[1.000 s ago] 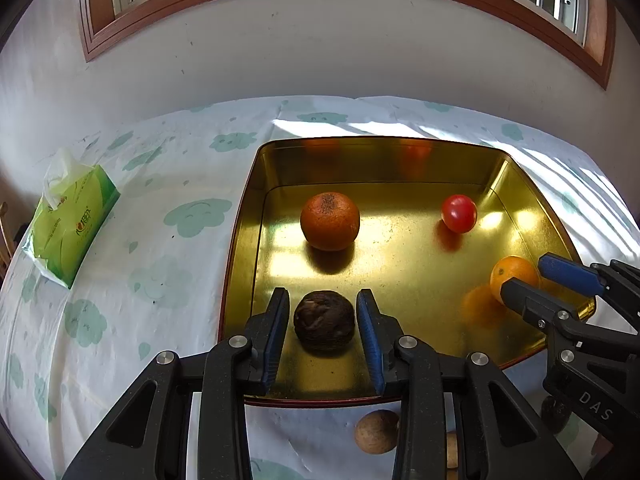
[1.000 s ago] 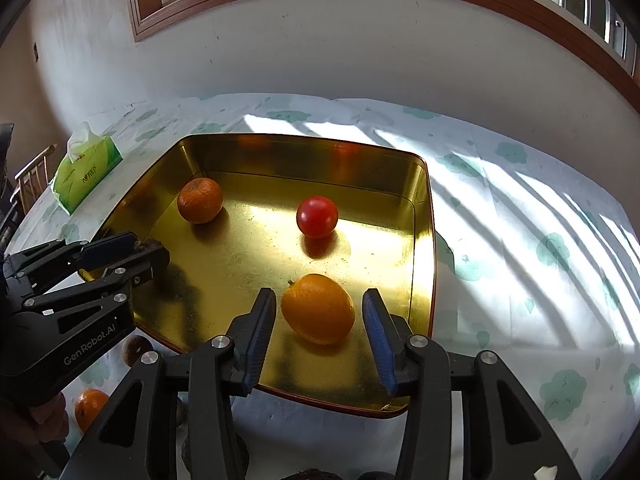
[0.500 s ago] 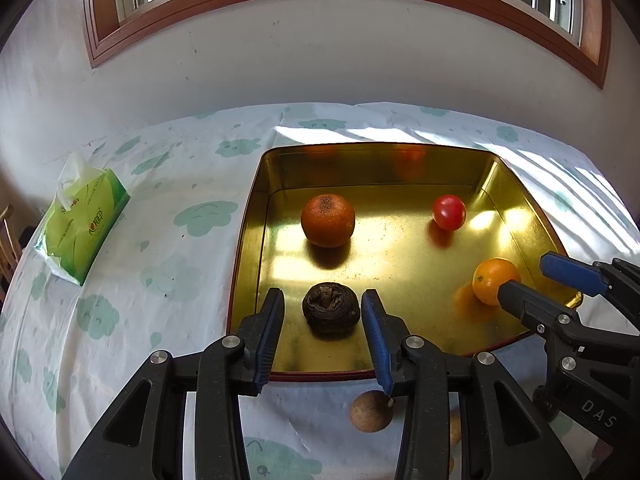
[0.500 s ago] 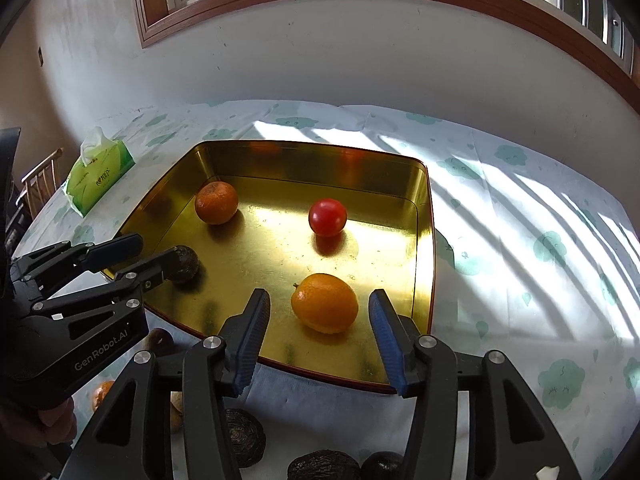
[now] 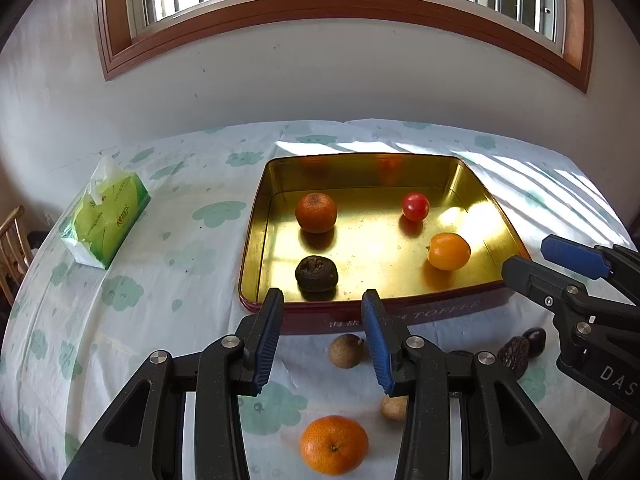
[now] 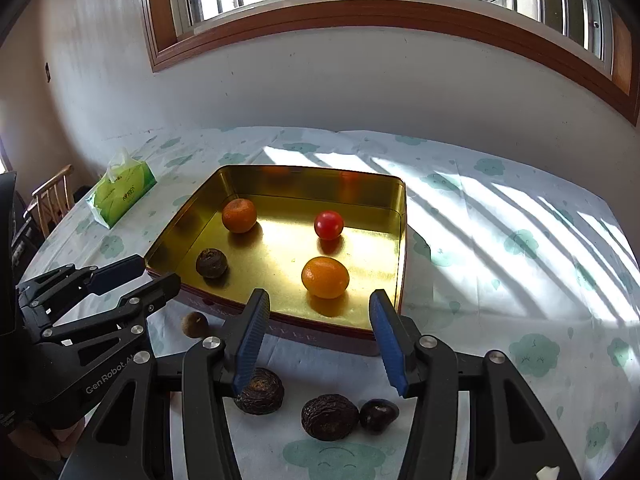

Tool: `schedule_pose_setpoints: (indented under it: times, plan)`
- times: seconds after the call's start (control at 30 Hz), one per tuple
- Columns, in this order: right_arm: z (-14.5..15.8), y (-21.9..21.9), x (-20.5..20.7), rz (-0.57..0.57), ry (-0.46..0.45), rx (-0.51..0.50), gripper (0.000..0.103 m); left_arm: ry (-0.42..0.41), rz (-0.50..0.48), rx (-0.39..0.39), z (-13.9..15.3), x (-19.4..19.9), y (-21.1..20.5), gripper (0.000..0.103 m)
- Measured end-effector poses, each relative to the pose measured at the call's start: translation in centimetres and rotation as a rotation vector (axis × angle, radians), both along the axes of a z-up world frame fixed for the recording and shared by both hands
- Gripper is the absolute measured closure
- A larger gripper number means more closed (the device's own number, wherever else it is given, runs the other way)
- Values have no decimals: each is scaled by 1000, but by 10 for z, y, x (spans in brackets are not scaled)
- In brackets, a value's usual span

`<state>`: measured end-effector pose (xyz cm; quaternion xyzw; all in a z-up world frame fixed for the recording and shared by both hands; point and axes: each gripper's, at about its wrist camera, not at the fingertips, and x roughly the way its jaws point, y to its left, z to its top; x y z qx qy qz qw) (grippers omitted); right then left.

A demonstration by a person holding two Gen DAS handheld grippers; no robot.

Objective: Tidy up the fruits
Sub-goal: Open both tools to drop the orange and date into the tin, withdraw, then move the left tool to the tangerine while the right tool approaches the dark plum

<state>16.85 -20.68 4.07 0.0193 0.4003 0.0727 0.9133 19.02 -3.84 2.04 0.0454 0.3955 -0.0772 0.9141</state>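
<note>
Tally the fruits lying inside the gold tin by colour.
Orange fruit: 2
Red fruit: 1
Dark brown fruit: 1
Total in the tin: 4

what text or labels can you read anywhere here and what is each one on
"TOFFEE", preceded by Chinese characters too blurred to read: front wall of the gold tin.
"GenRobot.AI": side of the left gripper, seen from the right wrist view.
"DAS", cut off at the frame edge: body of the right gripper, seen from the left wrist view.
Logo on the green tissue pack: too small to read.
</note>
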Motion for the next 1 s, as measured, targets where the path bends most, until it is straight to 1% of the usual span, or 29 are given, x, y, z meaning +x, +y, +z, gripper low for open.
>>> schedule_pose_setpoints:
  times: [0.17,0.3,0.67,0.87,1.0]
  plan:
    - [-1,-7,-19,-7,3,4,54,-7,-5,2,1,-23,-3,61]
    - [-6,-15,-34,-17,13,5,54,-3,-7,2,-3,-40,-3,61]
    - [-34,-39,-67,-51,74,2,54,22,2,6,-24,-76,10,61]
    - [-55,-46,-81,-58,123,1,54,72,17,-18,-41,-91,18,61]
    - [-61,-52,-83,-70,137,15,54,89,27,-22,-50,-98,22,61]
